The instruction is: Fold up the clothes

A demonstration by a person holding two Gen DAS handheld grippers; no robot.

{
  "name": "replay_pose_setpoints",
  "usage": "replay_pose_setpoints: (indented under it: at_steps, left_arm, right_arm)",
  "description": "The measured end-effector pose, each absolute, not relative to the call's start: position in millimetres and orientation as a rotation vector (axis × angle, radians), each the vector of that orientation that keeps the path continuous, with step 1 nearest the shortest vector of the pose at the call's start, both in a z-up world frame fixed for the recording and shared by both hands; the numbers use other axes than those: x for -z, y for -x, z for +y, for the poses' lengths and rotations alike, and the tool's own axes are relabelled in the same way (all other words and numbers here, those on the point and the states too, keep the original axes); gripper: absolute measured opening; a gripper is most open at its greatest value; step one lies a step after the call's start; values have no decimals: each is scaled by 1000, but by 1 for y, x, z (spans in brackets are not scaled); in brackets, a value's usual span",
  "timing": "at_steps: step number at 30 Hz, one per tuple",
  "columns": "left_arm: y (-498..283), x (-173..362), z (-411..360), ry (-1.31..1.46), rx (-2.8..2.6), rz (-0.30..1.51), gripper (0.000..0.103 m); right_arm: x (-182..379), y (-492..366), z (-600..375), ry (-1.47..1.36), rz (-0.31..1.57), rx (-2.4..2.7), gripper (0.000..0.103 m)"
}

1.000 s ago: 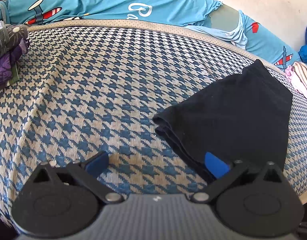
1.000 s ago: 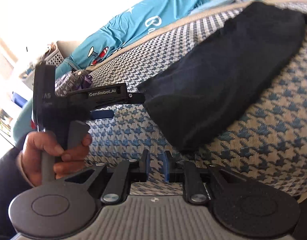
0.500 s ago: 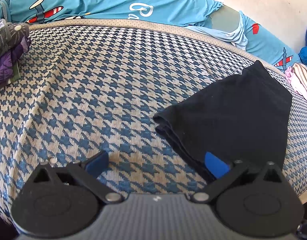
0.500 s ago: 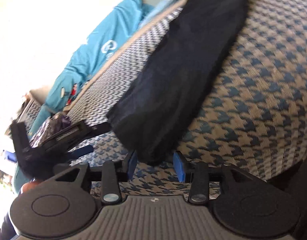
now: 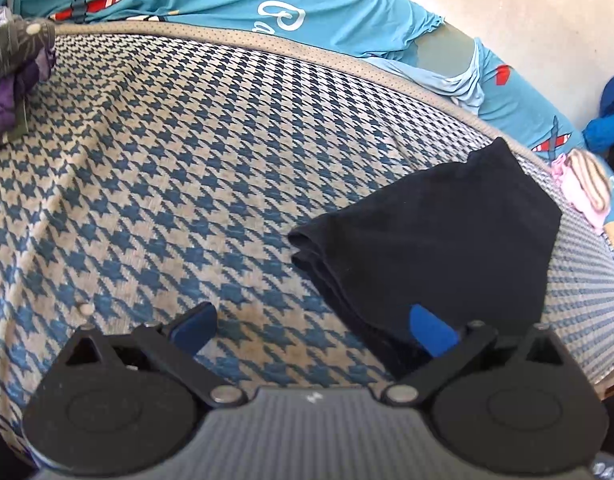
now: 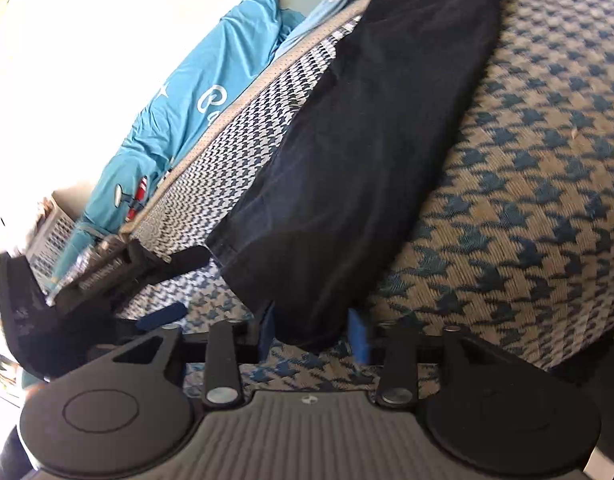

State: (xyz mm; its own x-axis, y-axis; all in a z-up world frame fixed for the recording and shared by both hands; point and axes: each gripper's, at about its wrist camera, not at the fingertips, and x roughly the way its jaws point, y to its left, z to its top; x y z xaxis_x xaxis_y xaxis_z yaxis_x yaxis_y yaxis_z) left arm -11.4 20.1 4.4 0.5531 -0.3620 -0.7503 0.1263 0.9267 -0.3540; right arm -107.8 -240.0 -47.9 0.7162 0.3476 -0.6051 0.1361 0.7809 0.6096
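Note:
A folded black garment (image 5: 439,240) lies on the houndstooth cushion (image 5: 167,168), toward its right side. My left gripper (image 5: 313,328) is open and low over the cushion. Its right blue pad (image 5: 431,332) overlaps the garment's near edge and its left pad (image 5: 195,326) is over bare fabric. In the right wrist view the same black garment (image 6: 367,152) stretches away from me. My right gripper (image 6: 313,338) is open, with the garment's near corner lying between its blue pads. The left gripper (image 6: 107,280) shows blurred at the left of that view.
A light blue cloth with plane prints (image 5: 235,4) lies along the cushion's far edge. Purple and grey clothes (image 5: 11,64) sit at the far left, and pink folded items (image 5: 587,188) at the right. A white basket (image 6: 51,236) stands beyond the cushion.
My right gripper went from nearly shut to open and moved up to the black garment's near corner. The left gripper has barely shifted.

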Motion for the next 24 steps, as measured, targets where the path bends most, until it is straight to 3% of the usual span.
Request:
replay_pose_setpoints:
  at_steps: [3,5,24]
  left_arm:
    - [11,-4,22,313,311,947,103]
    - [10,-3,23,335,313,949,103]
    - [5,3,11,555,380,1041,103]
  right_arm:
    - [47,109,-241,-675,770,-109,14]
    - [44,110,-241,-681,742,-122,10]
    - [8,127,-262,-851,548,-219,9]
